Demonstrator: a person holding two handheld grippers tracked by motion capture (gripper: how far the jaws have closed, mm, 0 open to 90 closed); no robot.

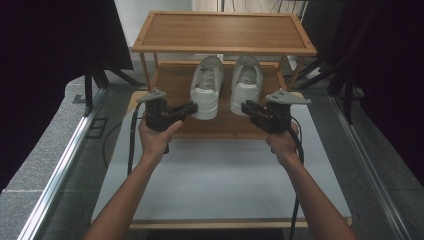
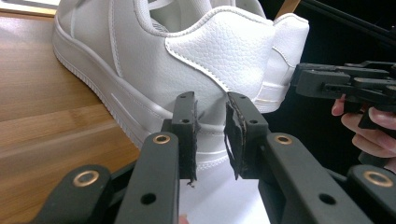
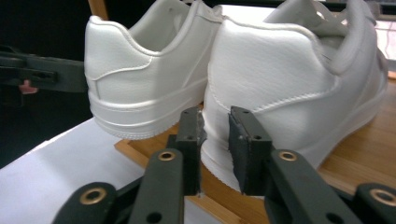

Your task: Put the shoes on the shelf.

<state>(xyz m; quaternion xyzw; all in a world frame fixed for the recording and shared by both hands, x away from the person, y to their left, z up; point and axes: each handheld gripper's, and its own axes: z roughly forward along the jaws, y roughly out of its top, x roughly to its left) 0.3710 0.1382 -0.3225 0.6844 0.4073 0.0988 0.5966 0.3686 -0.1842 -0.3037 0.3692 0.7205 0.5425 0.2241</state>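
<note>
Left gripper (image 1: 192,107): narrowed at left shoe (image 1: 206,86) heel, no clamp visible.
Right gripper (image 1: 246,107): same at right shoe (image 1: 246,82).
Risk: slipping off smooth heels, nudging shoes along shelf (image 1: 172,82).

you're looking at white shoes (image 2: 187,60) showing pebbled matt leather with smooth rubbery soles, a rack (image 1: 225,31) showing satin-finished grainy wood, jaws looking like matt black plastic with brass-coloured rivets, worn rough pads (image 2: 235,135).

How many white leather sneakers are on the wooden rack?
2. Left white leather sneaker and right white leather sneaker stand side by side on the lower shelf of the wooden rack, heels toward the person. Top shelf holds none.
</note>
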